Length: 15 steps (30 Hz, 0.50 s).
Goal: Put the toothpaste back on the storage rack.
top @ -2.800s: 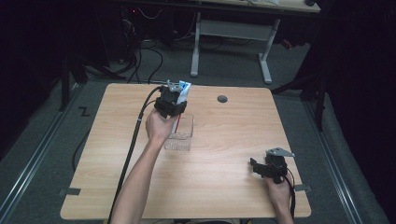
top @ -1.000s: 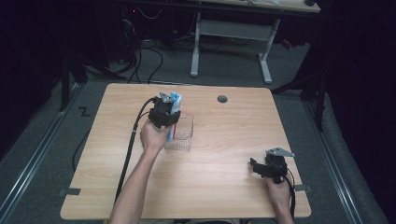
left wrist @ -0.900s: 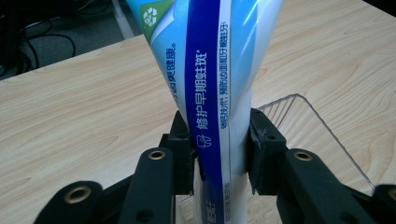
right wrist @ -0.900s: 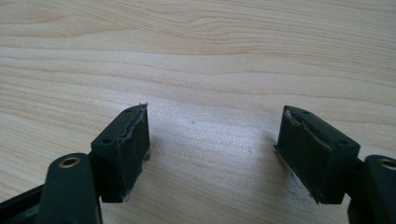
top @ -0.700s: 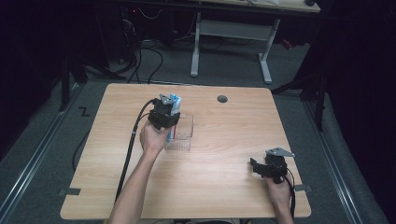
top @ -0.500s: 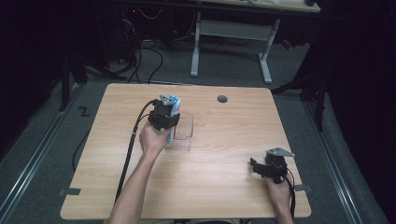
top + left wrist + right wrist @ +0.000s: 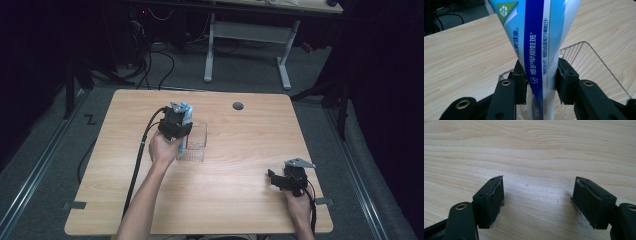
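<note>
1. The toothpaste tube (image 7: 537,37) stands nearly upright, its long axis vertical, the wide flat crimped end up and the narrow end down inside the clear plastic box (image 7: 196,144).
2. The box sits a little toward 11 o'clock from the middle of the table (image 7: 240,200).
3. The left gripper (image 7: 541,80) has the tube between its jaws. They have just been opening a little, and in the left gripper view the pads sit at the tube's sides with a slight gap on one side, so the hold looks loosened.
4. The right gripper (image 7: 539,202) rests near the table's 4 o'clock corner, jaws wide apart with bare wood between them.
5. Bare tabletop spreads from the box toward 3 and 6 o'clock; a round grommet (image 7: 238,106) lies near the 12 o'clock edge.
</note>
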Motion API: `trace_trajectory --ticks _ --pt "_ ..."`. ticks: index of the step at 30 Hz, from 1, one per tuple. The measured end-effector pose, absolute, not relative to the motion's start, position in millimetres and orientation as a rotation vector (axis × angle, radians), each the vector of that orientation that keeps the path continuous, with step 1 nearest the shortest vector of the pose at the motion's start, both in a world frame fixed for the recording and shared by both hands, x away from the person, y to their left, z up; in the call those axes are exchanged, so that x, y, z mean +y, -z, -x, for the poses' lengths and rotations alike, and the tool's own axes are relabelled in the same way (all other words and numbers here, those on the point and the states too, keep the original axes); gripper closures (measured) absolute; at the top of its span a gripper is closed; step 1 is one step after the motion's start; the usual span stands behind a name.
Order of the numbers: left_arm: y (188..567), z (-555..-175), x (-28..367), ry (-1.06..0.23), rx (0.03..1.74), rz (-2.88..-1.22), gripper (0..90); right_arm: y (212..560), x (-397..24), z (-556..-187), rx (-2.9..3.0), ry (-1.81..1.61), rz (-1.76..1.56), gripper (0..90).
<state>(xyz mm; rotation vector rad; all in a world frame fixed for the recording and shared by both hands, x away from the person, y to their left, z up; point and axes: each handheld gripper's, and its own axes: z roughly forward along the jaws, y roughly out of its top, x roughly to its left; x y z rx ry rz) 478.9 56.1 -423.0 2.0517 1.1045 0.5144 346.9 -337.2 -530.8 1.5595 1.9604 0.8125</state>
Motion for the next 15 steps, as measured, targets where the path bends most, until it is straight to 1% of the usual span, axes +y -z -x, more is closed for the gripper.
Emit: trace_trajectory --ticks 3,6,15 --pt "422.7 -478.4 56.0 -0.524 1.105 -2.048 62.7 530.8 -337.2 -346.9 1.960 -0.813 -1.560 25.1" --pt "421.3 -477.0 56.1 -0.545 1.098 -2.051 58.2 530.8 -337.2 -346.9 1.960 -0.813 -1.560 25.1" --pt "419.9 -474.7 57.6 -0.578 1.095 -2.059 50.2 530.8 -337.2 -346.9 1.960 -0.813 -1.560 25.1"
